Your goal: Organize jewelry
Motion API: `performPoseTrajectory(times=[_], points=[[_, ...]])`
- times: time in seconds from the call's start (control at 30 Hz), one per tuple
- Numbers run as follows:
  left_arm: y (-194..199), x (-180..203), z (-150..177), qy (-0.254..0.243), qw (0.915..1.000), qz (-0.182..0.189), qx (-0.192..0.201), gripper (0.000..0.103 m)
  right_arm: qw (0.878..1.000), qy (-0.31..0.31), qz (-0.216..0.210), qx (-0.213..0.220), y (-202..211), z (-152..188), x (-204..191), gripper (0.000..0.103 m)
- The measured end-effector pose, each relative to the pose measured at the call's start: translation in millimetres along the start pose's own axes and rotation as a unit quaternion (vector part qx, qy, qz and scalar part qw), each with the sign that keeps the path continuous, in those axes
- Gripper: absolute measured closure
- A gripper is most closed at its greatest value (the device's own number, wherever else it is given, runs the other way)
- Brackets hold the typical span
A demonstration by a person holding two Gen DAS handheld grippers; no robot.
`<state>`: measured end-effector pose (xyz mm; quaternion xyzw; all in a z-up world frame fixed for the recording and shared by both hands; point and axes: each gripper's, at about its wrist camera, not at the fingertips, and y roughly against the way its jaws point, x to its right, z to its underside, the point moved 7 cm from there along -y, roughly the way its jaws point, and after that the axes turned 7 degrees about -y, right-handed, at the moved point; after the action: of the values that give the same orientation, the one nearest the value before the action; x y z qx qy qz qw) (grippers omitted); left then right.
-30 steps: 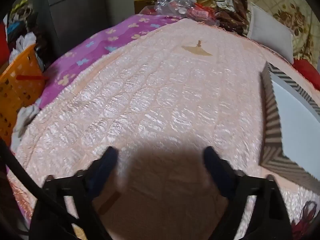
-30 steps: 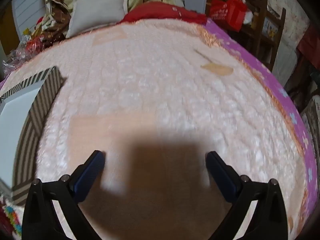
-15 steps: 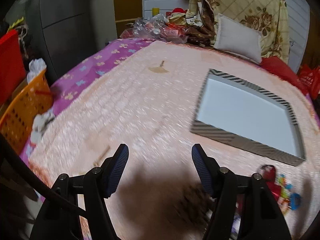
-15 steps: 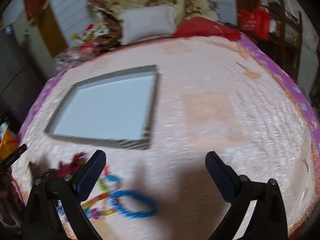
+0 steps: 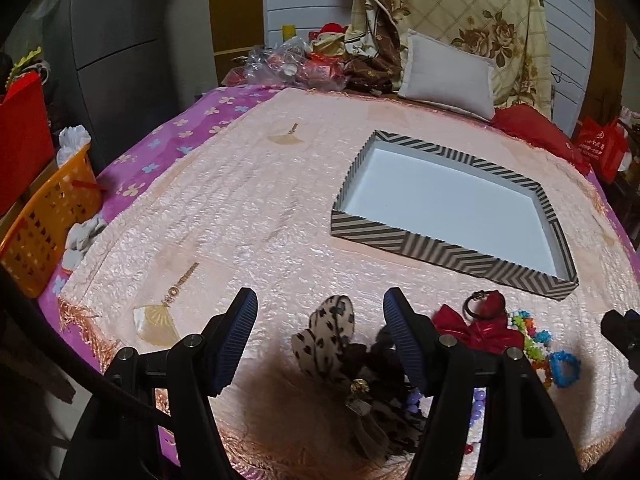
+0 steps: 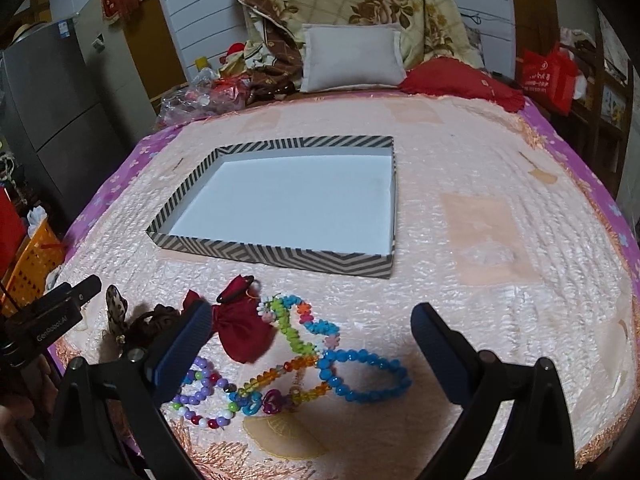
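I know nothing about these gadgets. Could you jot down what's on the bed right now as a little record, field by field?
Surface: pink quilted bedspread
Container: striped box, open, white inside, nothing in it
Jewelry pile: near edge of the bed, in front of the box, none in it yet
Blue bead bracelet: flat on the spread, at the right of the pile
Red bow: left of the beads
Leopard-print hair piece: between the left gripper's fingers, not gripped
Left gripper: open
Right gripper: open, above the beads

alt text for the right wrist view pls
The open right claw hovers over a heap of colourful bead bracelets and a red bow on a pink bedspread. Beyond them lies an empty striped box.
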<state>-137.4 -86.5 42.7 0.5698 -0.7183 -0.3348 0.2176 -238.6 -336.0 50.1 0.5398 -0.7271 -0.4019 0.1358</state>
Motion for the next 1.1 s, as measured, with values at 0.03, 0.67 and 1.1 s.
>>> performPoseTrajectory(times=[0.03, 0.67, 1.1], points=[[0, 0, 0, -0.001, 1.0000, 0.000, 0.000, 0.051, 1.000, 0.002, 0.004, 0.001, 0, 0, -1, 0.002], [9, 16, 3, -0.015, 0.9999, 0.007, 0.002, 0.051, 1.000, 0.013, 0.016, 0.004, 1, 5, -7, 0.002], [8, 21, 8, -0.020, 0.9998, 0.006, -0.001, 0.051, 1.000, 0.015, 0.020, -0.003, -2, 8, -6, 0.002]])
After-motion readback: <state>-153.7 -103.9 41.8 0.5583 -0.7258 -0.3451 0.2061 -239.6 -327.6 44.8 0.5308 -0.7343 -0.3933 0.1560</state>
